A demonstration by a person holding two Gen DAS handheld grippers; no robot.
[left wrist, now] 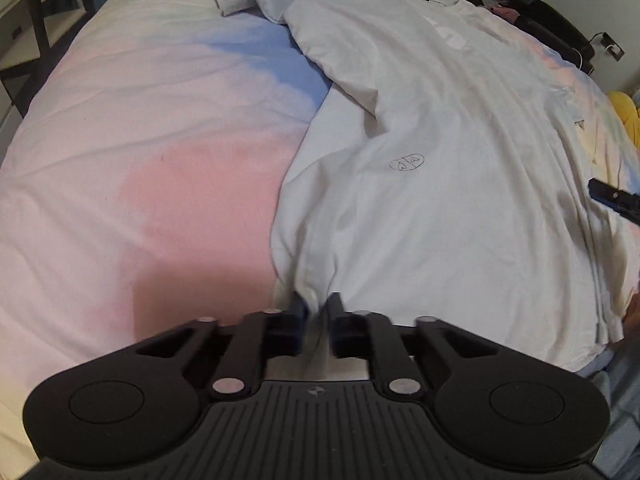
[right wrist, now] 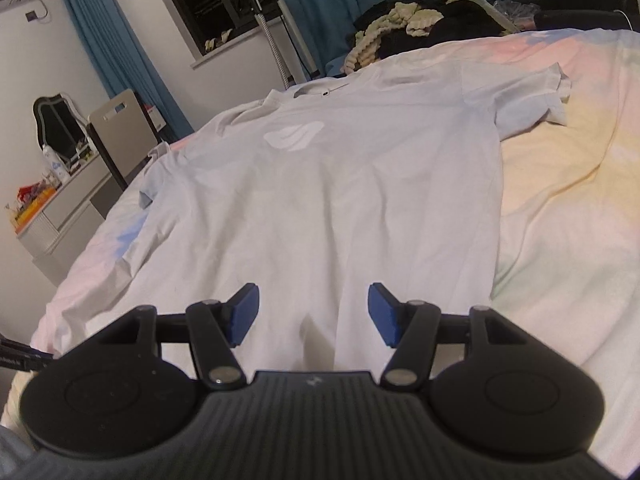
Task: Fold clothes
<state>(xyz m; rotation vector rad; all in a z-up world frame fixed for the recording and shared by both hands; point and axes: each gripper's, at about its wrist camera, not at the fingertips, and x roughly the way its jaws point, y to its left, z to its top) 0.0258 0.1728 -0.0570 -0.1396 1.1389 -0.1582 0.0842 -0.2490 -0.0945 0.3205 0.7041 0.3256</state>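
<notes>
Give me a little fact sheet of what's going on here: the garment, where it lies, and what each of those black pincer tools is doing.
garment: white T-shirt, spread flat, collar at the far end
surface: pastel bedcover
left gripper: shut on the shirt's near hem, cloth bunched between the pads
right gripper: open, above the hem, gripping nothing
clutter: dark clothes pile beyond the collar
fold: not yet begun

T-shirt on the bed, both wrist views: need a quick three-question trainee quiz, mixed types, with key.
1. True or false: the left gripper is shut on the hem of the white T-shirt.
2. The right gripper is: A) open over the shirt, B) shut on a sleeve, C) out of view.
3. Fill in: the shirt lies spread on a pastel ____.

Key: 1 true; 2 A; 3 bedspread.
</notes>
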